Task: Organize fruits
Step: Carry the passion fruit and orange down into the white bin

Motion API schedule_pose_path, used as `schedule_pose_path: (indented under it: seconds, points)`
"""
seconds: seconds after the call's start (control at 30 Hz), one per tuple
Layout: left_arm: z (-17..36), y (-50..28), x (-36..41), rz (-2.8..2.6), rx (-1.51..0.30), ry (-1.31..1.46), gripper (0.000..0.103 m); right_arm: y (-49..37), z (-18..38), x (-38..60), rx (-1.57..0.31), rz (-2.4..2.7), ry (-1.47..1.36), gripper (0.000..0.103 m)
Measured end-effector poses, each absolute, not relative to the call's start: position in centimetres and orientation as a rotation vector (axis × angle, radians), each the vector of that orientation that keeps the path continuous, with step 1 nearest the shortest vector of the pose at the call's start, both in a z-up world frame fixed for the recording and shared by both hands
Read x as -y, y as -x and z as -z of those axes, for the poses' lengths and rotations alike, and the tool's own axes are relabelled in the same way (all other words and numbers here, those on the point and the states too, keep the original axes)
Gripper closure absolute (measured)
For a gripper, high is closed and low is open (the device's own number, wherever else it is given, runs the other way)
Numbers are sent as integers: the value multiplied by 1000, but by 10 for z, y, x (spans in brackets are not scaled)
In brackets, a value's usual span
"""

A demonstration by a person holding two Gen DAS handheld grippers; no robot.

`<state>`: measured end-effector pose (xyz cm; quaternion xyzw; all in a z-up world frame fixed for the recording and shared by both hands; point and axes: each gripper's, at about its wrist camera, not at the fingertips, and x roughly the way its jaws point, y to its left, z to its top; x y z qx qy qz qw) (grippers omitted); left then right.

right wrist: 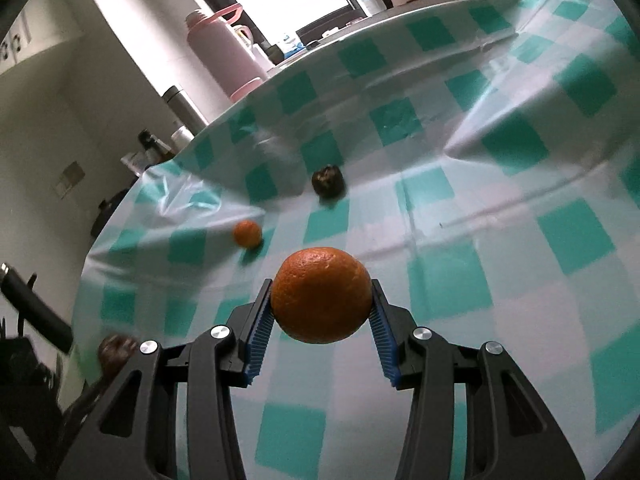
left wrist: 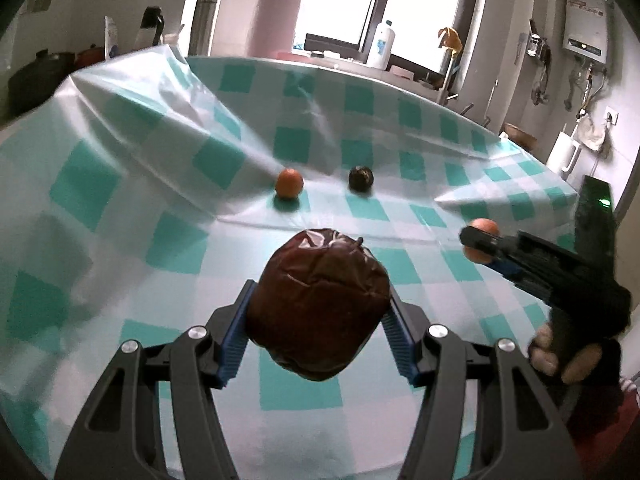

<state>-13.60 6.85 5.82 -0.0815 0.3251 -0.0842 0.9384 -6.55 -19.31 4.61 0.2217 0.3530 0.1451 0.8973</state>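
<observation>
My left gripper (left wrist: 318, 310) is shut on a dark red wrinkled fruit (left wrist: 318, 304) and holds it above the green-checked tablecloth (left wrist: 120, 168). My right gripper (right wrist: 322, 300) is shut on an orange (right wrist: 322, 296), also above the cloth. In the left wrist view the right gripper (left wrist: 478, 246) shows at the right with its orange (left wrist: 484, 226) between the fingers. A small orange (left wrist: 289, 183) and a dark round fruit (left wrist: 361, 178) lie on the cloth further back; both also show in the right wrist view, the small orange (right wrist: 247, 233) and the dark fruit (right wrist: 328, 180).
The tablecloth has raised folds at the back left (left wrist: 132, 88) and right (right wrist: 500, 132). A pink bottle (left wrist: 280, 12), a steel flask (left wrist: 205, 24) and a white bottle (left wrist: 382, 44) stand behind the table by the window.
</observation>
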Motion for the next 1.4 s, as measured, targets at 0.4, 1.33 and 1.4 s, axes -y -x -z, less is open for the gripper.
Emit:
schedule_pose_path:
  seconds: [0.4, 1.33, 1.4]
  points:
    - [-60, 158, -24, 250, -659, 62, 43, 143, -63, 227, -698, -314, -446, 57]
    - [-32, 219, 175, 642, -733, -309, 43, 312, -28, 377, -649, -69, -465, 57]
    - [-30, 227, 192, 676, -733, -348, 43, 322, -23, 388, -648, -42, -478, 57]
